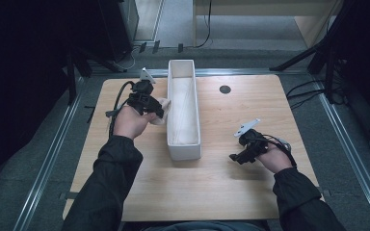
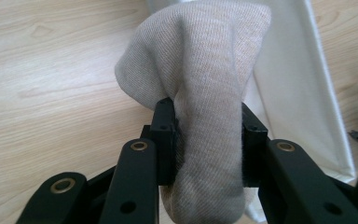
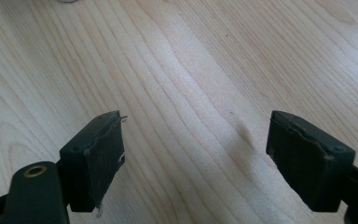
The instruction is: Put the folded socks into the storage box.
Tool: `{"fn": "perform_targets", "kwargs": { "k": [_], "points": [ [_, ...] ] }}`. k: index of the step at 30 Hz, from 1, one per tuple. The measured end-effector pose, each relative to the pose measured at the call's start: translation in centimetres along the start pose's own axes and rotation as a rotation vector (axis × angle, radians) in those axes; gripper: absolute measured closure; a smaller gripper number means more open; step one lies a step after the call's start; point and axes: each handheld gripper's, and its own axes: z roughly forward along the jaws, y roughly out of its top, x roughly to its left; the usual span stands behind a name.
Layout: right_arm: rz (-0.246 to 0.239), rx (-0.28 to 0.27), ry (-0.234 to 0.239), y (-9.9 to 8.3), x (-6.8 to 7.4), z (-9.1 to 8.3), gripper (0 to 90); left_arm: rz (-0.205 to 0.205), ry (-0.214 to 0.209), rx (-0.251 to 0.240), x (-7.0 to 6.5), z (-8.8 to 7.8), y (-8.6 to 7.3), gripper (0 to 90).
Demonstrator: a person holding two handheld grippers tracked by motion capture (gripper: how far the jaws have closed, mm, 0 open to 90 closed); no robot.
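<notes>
From above, the left gripper (image 1: pixel 160 109) holds a sock (image 1: pixel 161 110) right beside the long white box (image 1: pixel 183 144). Its own camera shows both jaws squeezing the sock's middle. The right gripper (image 3: pixel 193 154) hangs wide open over the bare wooden table (image 3: pixel 182 70), holding nothing.

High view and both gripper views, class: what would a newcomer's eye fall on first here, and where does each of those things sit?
The long white bin stands out, lying lengthwise at the middle of the wooden table. Just left of it, the left gripper is clamped on a bunched grey sock, close beside the bin's wall. The right gripper hangs open over bare wood, right of the bin.
</notes>
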Motion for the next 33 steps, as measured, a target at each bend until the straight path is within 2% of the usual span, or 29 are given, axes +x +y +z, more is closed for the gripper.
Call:
{"fn": "perform_targets", "kwargs": {
  "k": [2, 9, 10, 14, 18, 25, 28, 29, 33],
  "points": [
    [-0.002, 0.0, -0.002, 0.0, 0.0, 0.0, 18.8, 0.022, -0.001, 0.011, -0.9, 0.1, 0.1, 66.8],
    [0.001, 0.002, -0.001, -0.1, 0.0, 0.0, 18.8, 0.034, -0.007, 0.013, -2.0, 0.6, 0.3, 66.8],
    [0.0, 0.003, -0.002, -0.1, 0.0, 0.0, 18.8, 0.041, -0.018, 0.019, -2.4, 0.7, 0.3, 66.6],
    [-0.003, 0.005, -0.001, -0.1, 0.0, 0.0, 18.8, 0.061, -0.015, 0.025, -3.4, 1.2, 0.4, 66.7],
    [-0.005, 0.007, 0.002, -0.1, 0.0, 0.0, 18.8, 0.06, -0.021, 0.022, -3.9, 1.5, 0.3, 66.6],
    [-0.008, 0.011, 0.0, -0.1, 0.1, 0.0, 18.8, 0.07, -0.031, 0.01, -5.5, 2.4, -0.7, 66.3],
    [-0.015, 0.013, 0.002, -0.1, 0.1, 0.1, 18.8, 0.07, -0.025, 0.019, -6.1, 3.0, -1.1, 65.5],
    [-0.015, 0.013, 0.001, -0.1, 0.1, 0.1, 18.8, 0.07, -0.011, 0.024, -6.5, 3.4, -1.4, 65.4],
    [-0.017, 0.011, 0.001, -0.1, 0.1, 0.1, 18.8, 0.072, -0.011, 0.037, -6.9, 4.3, -2.0, 65.4]
  ]
}}
